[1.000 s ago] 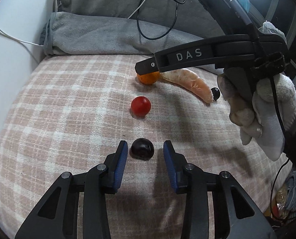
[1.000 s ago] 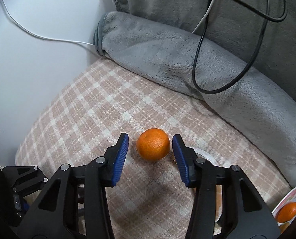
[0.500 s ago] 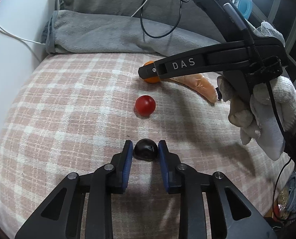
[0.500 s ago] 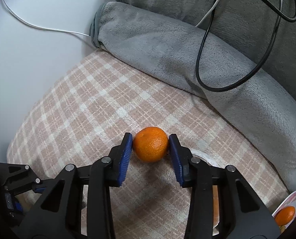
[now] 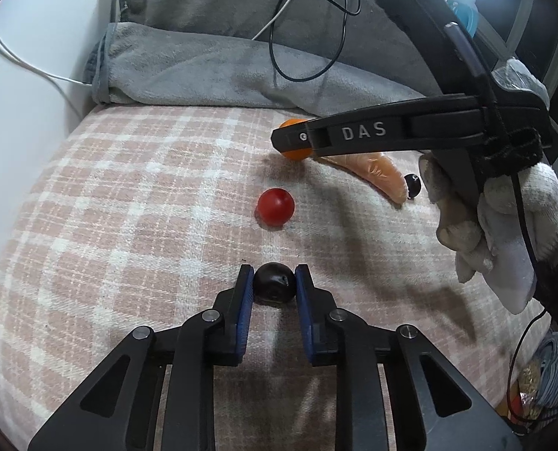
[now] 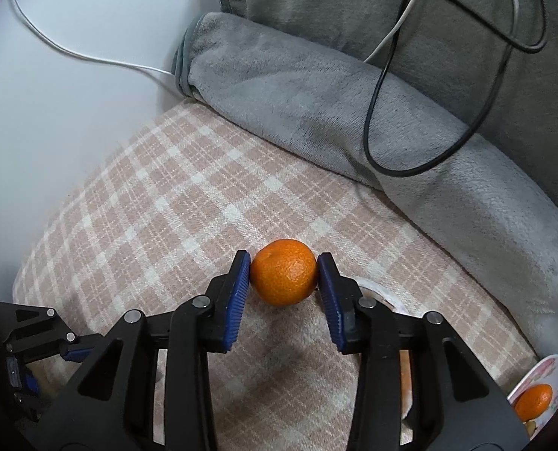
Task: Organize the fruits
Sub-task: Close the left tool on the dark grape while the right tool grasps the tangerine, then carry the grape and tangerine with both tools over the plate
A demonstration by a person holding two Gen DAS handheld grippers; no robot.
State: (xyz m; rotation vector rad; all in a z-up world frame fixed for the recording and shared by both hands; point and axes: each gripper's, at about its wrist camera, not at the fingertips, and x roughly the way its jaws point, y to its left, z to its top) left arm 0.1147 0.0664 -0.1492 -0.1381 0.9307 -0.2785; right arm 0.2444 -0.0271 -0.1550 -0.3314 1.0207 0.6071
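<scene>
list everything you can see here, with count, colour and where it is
dark plum: 1, near-black, between the left tongs
tangerine: 1, orange, between the right tongs
tomato: 1, red, on the checked cover, beyond the plum
carrot: 1, orange, under the right tool
small dark fruit: 1, black, at the carrot's tip
plate: 1, white, cover's edge, holding another tangerine
blanket: 1, grey, rolled behind
cables: black and white
gloved hand: 1, white, on the right tool

Bare plaid sheet [image 5: 128, 225] left; grey blanket [image 5: 222, 71] walls far edge.
</scene>
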